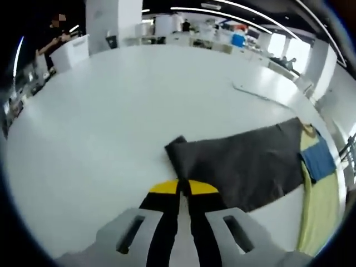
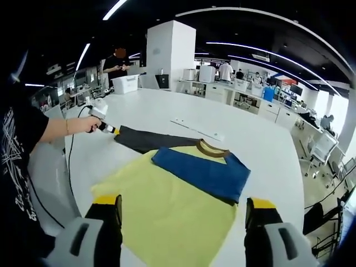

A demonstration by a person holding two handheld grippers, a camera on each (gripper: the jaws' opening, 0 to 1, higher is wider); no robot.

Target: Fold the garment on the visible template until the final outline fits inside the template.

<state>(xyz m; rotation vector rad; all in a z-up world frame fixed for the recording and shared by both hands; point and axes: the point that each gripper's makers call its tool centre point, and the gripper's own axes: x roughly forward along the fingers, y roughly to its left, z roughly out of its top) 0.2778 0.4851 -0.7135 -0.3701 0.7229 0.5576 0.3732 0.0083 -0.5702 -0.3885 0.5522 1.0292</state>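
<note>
i'm pinching the dark sleeve [image 1: 239, 161] cuff with my left gripper [image 1: 183, 189]; right gripper [image 2: 183, 214] is hanging wide. the thin pinch risks slipping, the sleeve dropping crooked on the garment [image 2: 172, 211].

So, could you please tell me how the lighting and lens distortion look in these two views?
Left gripper view: the white table bulges with fisheye curvature, evenly lit, and the dark sleeve stays sharp. Right gripper view: ceiling light strips bow into arcs, with bright window glare at far right.

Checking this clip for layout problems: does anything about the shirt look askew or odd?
Only a mid-fold state: the shirt's dark grey sleeve is stretched out sideways, its end pinched in the left gripper. The right gripper hangs open over the yellow body.
</note>
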